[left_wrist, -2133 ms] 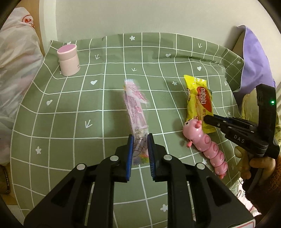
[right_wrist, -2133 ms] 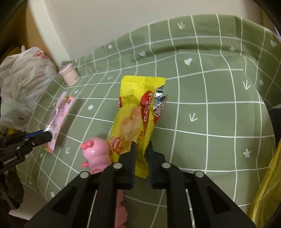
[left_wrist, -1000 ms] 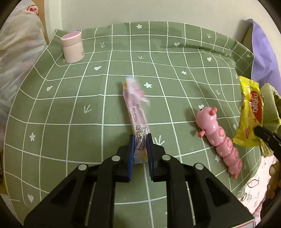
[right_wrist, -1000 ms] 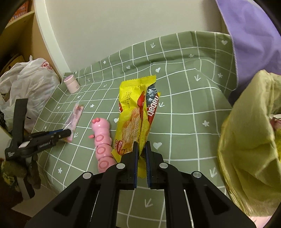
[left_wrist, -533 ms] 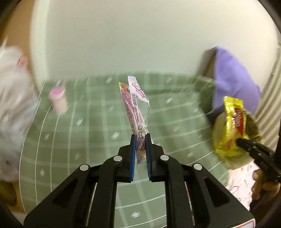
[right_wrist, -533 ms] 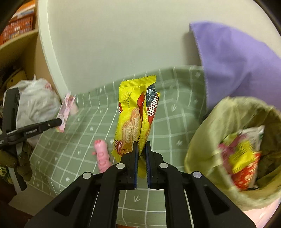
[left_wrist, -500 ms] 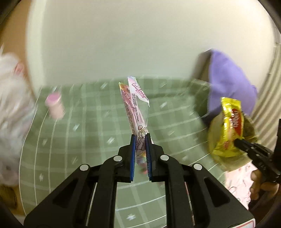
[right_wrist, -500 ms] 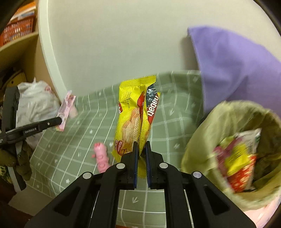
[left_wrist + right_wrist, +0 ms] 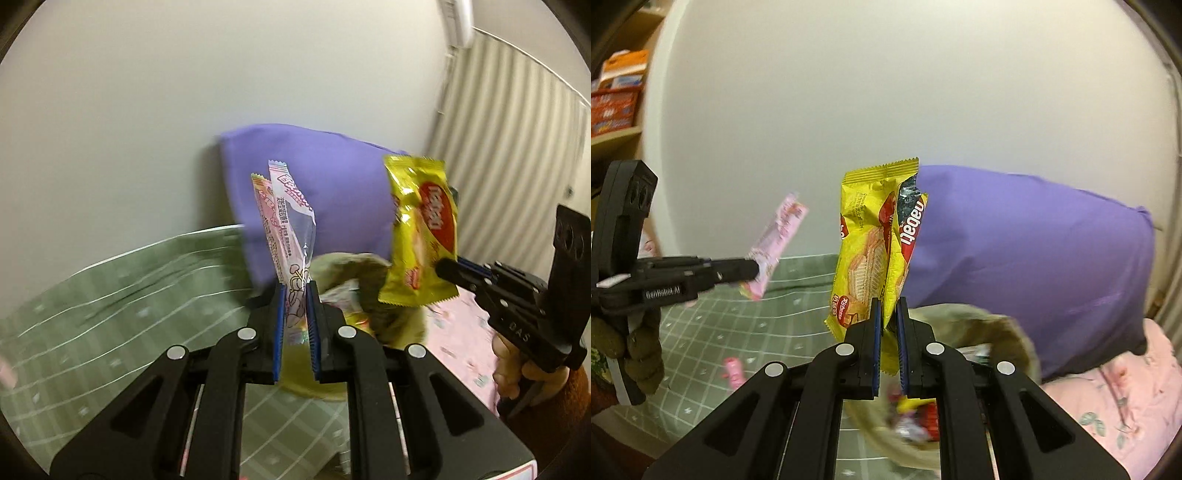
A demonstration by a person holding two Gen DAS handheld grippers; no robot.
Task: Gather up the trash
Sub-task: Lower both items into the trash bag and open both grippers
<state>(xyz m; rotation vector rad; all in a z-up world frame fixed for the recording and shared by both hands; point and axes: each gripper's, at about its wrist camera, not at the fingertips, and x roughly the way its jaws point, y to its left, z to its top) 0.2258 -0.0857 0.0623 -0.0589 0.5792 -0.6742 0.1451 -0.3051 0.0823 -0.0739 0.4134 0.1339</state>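
My left gripper (image 9: 295,295) is shut on a long pink snack wrapper (image 9: 286,221) that stands up out of the jaws. My right gripper (image 9: 888,306) is shut on a yellow wafer wrapper (image 9: 871,236). Both are held in the air near an olive trash bag (image 9: 1004,328) with wrappers inside, just below and ahead of the right gripper. In the left wrist view the bag (image 9: 343,269) lies behind the pink wrapper, with the yellow wrapper (image 9: 421,229) and right gripper (image 9: 448,271) to the right. In the right wrist view the left gripper (image 9: 753,271) holds the pink wrapper (image 9: 775,240) at the left.
A purple pillow (image 9: 1034,254) leans on the white wall behind the bag. The green grid cloth (image 9: 110,295) covers the surface to the left, with a pink caterpillar toy (image 9: 735,371) on it. Pink bedding (image 9: 1115,398) lies to the right. Shelves (image 9: 613,92) stand far left.
Both grippers have lifted and swung right from the green cloth toward the trash bag, each still holding its wrapper. The bag and purple pillow now fill the view ahead.
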